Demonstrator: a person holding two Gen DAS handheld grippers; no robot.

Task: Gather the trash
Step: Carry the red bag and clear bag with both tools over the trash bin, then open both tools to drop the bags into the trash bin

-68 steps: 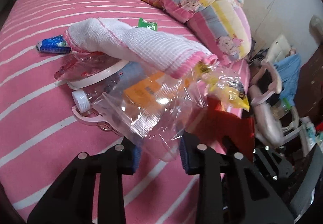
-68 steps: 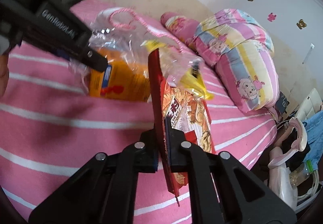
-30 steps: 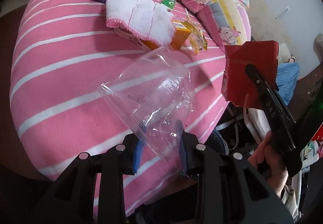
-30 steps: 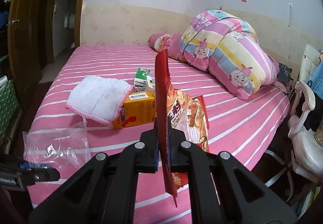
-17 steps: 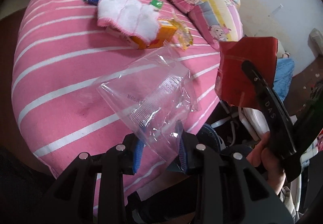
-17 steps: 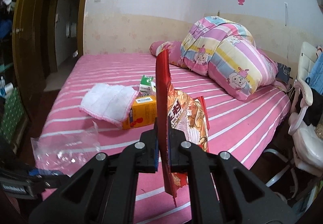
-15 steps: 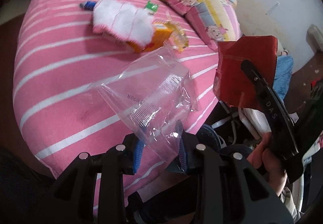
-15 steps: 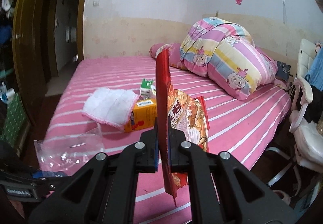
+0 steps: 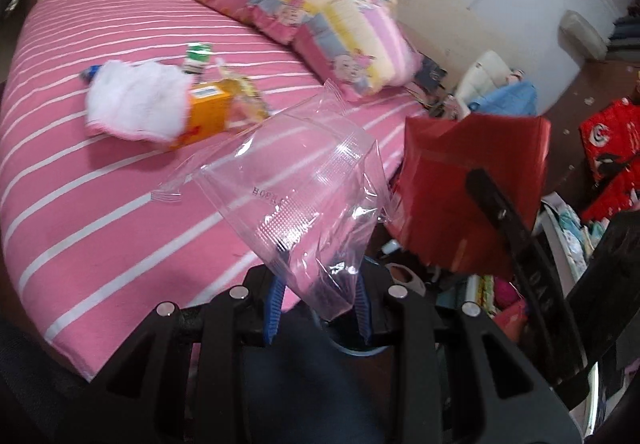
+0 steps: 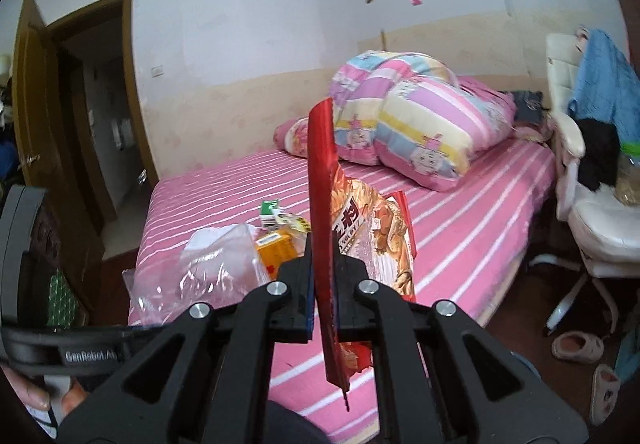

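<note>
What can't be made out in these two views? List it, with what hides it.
- Bin or bag for the trash: in neither view, so the drop point is unknown.
- White cloth: motion-blurred in the left wrist view; hidden behind the clear plastic bag in the right wrist view.
- Small blue item: mostly covered by that cloth.
- Red snack wrapper: print partly blocked by the right claw.

1. The left gripper grips a clear plastic bag at its lower corner, jaws closed on the film; the bag fans up toward 12 o'clock.
2. At 3 o'clock, the right gripper holds a red snack packet, touching the bag's edge.
3. At 10 o'clock on the pink striped bed lie a white cloth, draped over an orange box, and a green-white carton.
4. A folded quilt sits at 12 o'clock.
</note>
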